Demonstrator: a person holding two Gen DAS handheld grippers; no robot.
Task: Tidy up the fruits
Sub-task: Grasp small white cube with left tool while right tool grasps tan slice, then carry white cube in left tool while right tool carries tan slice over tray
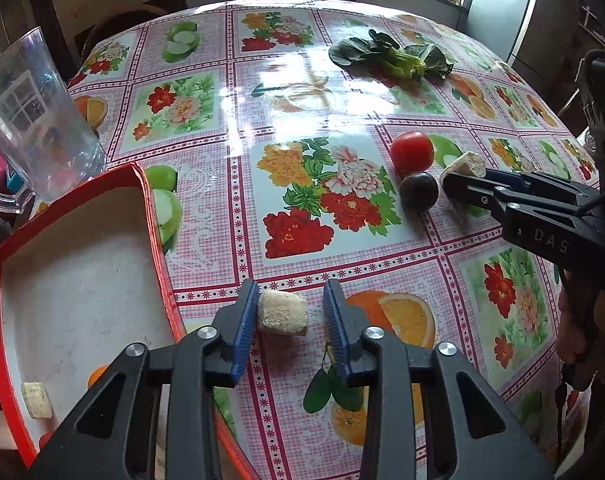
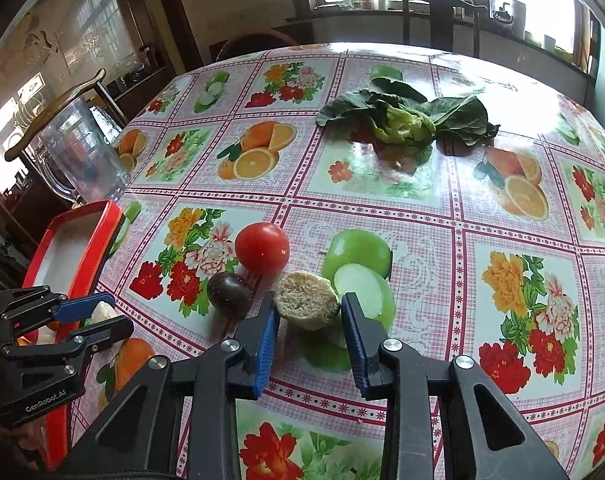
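Note:
My left gripper (image 1: 290, 314) is open around a pale beige chunk (image 1: 281, 314) on the tablecloth; only the left finger touches it. A red tray (image 1: 160, 240) lies just left, holding another pale chunk (image 1: 36, 399). My right gripper (image 2: 308, 312) is open around a second beige chunk (image 2: 304, 299); it also shows in the left wrist view (image 1: 460, 178). A red tomato (image 2: 261, 247) and a dark round fruit (image 2: 229, 294) sit just left of that chunk. In the right wrist view, my left gripper (image 2: 102, 316) is at the tray's (image 2: 80, 248) edge.
A clear plastic pitcher (image 1: 34, 120) stands behind the tray at the table's left edge. Leafy greens (image 2: 406, 118) lie at the far middle of the table. Chairs stand beyond the far edge. The flowered tablecloth (image 1: 302, 92) is glossy.

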